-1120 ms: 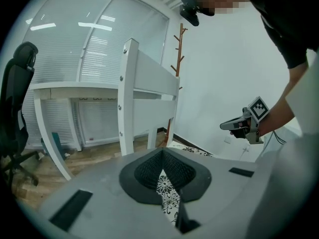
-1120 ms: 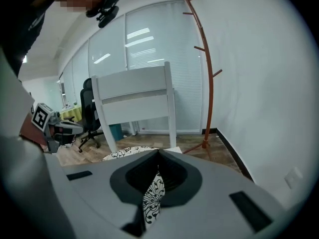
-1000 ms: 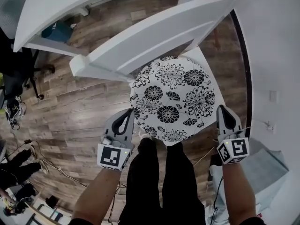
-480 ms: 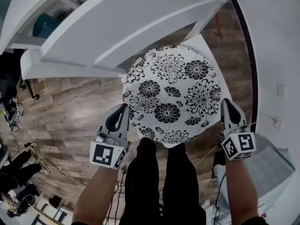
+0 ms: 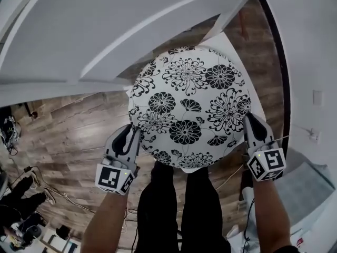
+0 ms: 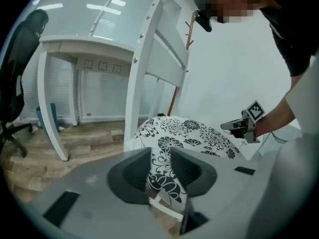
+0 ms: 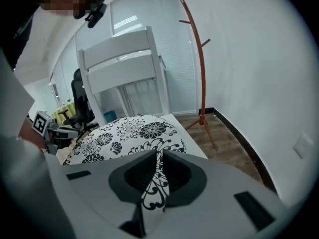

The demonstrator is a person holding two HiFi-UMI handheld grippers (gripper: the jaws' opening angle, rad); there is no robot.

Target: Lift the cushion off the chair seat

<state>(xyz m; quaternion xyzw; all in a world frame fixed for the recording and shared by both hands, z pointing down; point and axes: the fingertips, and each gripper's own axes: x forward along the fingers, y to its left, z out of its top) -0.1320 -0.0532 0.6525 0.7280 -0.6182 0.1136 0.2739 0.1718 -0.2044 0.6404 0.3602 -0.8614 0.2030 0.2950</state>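
A round cushion [image 5: 189, 109] with black flowers on white lies over the white chair's seat [image 5: 227, 42]; I cannot tell whether it rests fully on it. My left gripper [image 5: 135, 130] is at its left rim. In the left gripper view the cushion [image 6: 199, 133] fills the gap of that gripper [image 6: 160, 163]; the jaws have just been opening a little, and their pads still touch the fabric. My right gripper [image 5: 247, 119] holds the right rim. The right gripper view shows this gripper [image 7: 158, 171] shut, pinching the cushion [image 7: 129, 131] thin.
The chair's slatted white back [image 5: 105, 36] rises just beyond the cushion. A red coat stand [image 7: 199, 59] stands by the white wall on the right. A black office chair [image 6: 15, 83] and cables [image 5: 31, 178] are on the wood floor at the left. The person's legs [image 5: 184, 204] are in front of the seat.
Both grippers have come down with the cushion toward the seat. The chair back now fills more of the head view.
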